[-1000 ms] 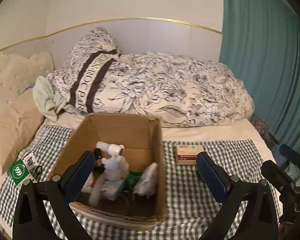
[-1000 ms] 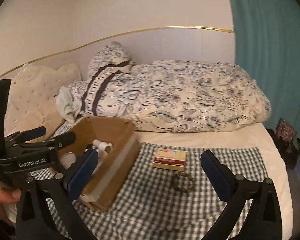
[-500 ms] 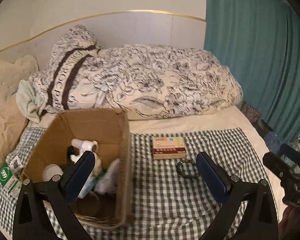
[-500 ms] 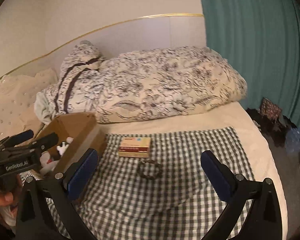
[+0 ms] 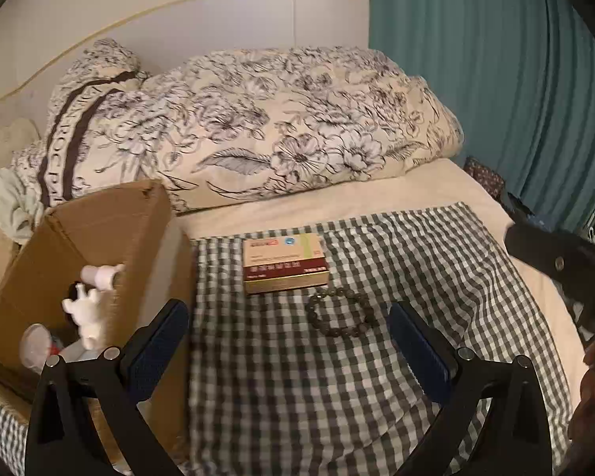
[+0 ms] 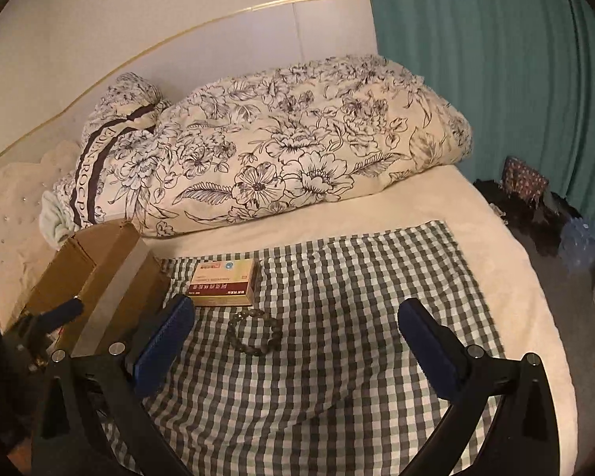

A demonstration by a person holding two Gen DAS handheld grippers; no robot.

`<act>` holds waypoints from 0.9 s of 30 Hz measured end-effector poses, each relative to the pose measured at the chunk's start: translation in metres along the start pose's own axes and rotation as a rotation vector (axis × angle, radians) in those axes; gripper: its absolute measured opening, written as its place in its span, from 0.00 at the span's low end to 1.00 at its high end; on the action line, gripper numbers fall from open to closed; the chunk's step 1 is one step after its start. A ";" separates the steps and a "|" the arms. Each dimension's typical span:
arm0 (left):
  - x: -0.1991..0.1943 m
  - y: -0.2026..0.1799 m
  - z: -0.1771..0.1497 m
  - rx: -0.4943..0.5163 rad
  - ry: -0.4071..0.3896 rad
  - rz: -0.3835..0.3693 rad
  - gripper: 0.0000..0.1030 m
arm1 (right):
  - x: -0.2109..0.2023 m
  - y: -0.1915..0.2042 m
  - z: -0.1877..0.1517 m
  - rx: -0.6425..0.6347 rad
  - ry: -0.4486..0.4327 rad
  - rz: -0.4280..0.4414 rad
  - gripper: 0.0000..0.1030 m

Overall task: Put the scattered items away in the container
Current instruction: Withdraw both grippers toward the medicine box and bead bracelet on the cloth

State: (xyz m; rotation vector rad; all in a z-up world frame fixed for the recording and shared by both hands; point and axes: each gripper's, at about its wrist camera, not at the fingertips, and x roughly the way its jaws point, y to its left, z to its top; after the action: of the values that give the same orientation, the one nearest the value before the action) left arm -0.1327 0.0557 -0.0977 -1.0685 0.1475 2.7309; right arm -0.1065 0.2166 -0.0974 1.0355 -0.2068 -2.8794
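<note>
On the bed, a gray-and-white checked cloth is spread flat over the pale sheet, and the two loose things still out lie close together on it: a small flat medicine box with a dark red band, and just in front of it a dark beaded bracelet lying in a ring, nearly touching the box's front edge. To their left stands the open cardboard box, its right wall close beside the medicine box but not touching it; inside I can make out a white plastic pipe fitting and a few other pale items that are too jumbled to name. The left hand-held gripper hangs above the cloth with its blue-padded fingers spread wide and nothing between them, its left finger over the carton's corner and its right finger just beside the bracelet. The right hand-held gripper is likewise spread wide and empty, with the bracelet and the medicine box lying toward its left finger. Behind everything, a rolled floral duvet lies across the head of the bed, and a teal curtain hangs on the right.
</note>
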 end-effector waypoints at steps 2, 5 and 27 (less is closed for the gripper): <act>0.015 -0.005 -0.001 0.001 0.014 -0.003 1.00 | 0.007 0.001 0.003 -0.012 0.003 0.000 1.00; 0.038 -0.008 0.002 -0.004 0.039 0.015 1.00 | 0.017 0.006 0.006 -0.054 0.006 -0.018 1.00; 0.177 0.011 0.014 -0.101 0.178 0.050 1.00 | 0.114 0.007 -0.040 -0.352 0.232 0.069 1.00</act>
State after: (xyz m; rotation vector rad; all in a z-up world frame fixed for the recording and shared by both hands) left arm -0.2714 0.0746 -0.2074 -1.3533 0.0639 2.7096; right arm -0.1683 0.1927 -0.1981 1.2420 0.2634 -2.5742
